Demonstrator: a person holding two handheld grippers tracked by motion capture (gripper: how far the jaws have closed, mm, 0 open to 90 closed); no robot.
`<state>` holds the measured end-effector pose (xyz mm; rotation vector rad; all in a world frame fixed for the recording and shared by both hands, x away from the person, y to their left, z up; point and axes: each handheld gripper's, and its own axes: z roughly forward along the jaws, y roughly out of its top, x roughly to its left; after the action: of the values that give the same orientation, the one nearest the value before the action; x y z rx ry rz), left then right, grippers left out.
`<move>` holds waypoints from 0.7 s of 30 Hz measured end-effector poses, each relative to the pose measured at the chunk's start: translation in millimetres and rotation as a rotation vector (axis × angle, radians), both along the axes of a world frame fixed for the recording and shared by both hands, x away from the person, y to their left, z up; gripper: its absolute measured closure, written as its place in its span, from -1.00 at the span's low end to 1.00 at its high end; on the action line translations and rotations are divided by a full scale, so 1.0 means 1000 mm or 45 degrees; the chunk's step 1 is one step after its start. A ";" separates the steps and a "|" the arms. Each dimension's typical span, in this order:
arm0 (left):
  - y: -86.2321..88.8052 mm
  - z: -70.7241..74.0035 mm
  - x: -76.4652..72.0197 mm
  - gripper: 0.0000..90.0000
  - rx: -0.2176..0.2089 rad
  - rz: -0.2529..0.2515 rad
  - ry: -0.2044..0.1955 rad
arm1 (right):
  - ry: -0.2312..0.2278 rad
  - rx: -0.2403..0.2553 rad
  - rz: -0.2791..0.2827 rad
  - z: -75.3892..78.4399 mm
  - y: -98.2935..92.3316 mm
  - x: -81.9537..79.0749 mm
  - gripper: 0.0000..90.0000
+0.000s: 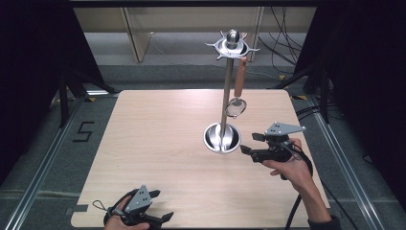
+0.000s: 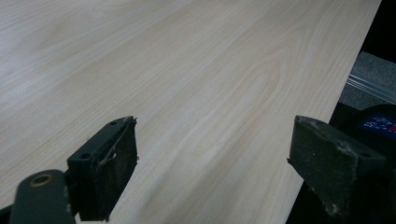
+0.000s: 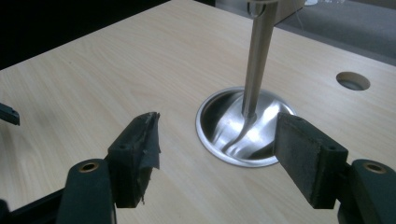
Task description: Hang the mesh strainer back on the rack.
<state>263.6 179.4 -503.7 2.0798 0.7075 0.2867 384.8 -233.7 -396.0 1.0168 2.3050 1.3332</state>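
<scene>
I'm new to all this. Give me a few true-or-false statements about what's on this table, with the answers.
1. A utensil hangs from the metal stand. True.
2. The right gripper grips the stand's pole. False: its jaws are open, beside the round base, nothing between them.
3. The left gripper is near the table's front edge. True.
4. The left gripper holds a spoon. False: its jaws are open and empty.

One metal utensil stand (image 1: 222,136) with a round base, just ahead of the right gripper's fingers (image 3: 306,156). One wooden-handled spoon (image 1: 237,91) hanging from it. One table (image 1: 158,143); two grippers.
</scene>
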 end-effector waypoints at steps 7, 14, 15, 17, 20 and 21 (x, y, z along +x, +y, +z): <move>0.000 0.000 0.000 -0.67 0.008 0.001 0.002 | 0.003 -0.027 0.028 -0.006 -0.001 -0.005 -0.31; 0.000 0.000 0.000 -0.67 0.009 0.002 0.001 | 0.028 -0.043 0.043 -0.014 0.000 -0.011 -0.32; 0.000 0.000 0.000 -0.67 0.009 0.002 0.000 | 0.038 -0.040 0.044 -0.015 0.001 -0.013 -0.32; 0.000 0.000 0.000 -0.67 0.009 0.001 0.001 | 0.010 -0.053 0.051 -0.017 0.000 -0.012 -0.33; 0.001 0.000 0.001 -0.67 0.017 -0.002 -0.009 | 0.027 -0.037 0.042 -0.019 0.002 -0.015 -0.33; 0.000 0.000 0.000 -0.67 0.001 0.005 -0.003 | 0.022 -0.034 0.054 -0.019 0.002 -0.014 -0.33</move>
<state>263.6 179.4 -503.7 2.0784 0.7100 0.2915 370.6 -232.0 -415.5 0.9804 2.3628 1.3109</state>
